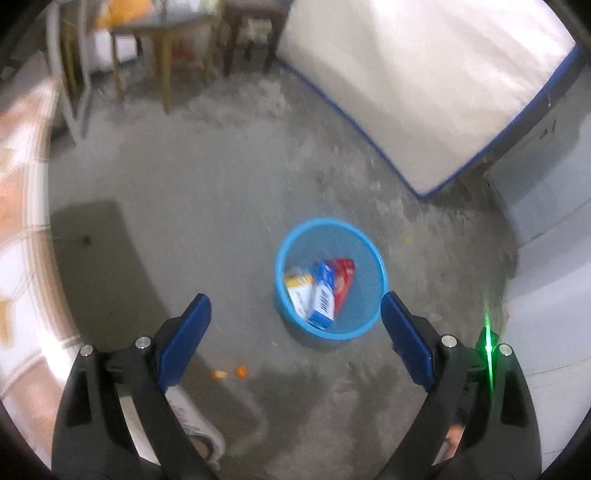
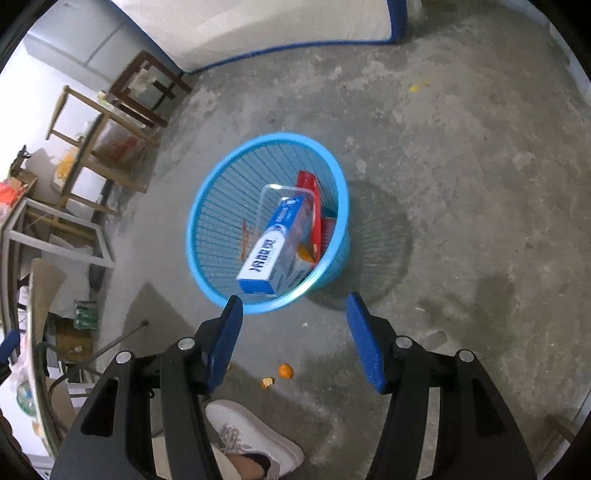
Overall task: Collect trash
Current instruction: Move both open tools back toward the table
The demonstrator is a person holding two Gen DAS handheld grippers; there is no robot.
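A blue mesh waste basket (image 1: 284, 266) (image 2: 210, 206) stands on the concrete floor. Inside lie a blue-and-white box (image 1: 323, 295) (image 2: 273, 243), a red box (image 1: 343, 275) (image 2: 308, 181), a yellow-and-white carton (image 1: 297, 286) and a clear plastic tray (image 2: 269, 194). My left gripper (image 1: 295, 310) is open and empty, high above the floor, with the basket between its fingers. My right gripper (image 2: 295, 306) is open and empty, just short of the basket's near rim. Orange peel pieces (image 1: 232, 373) (image 2: 280, 374) lie on the floor nearer to me.
A white mattress with blue edging (image 1: 424, 81) (image 2: 258, 26) leans at the back. Wooden tables and stools (image 1: 162, 48) (image 2: 110, 118) stand along the wall. A person's white sneaker (image 2: 255, 432) (image 1: 199, 432) is at the bottom. A small yellow scrap (image 2: 417, 86) lies beyond the basket.
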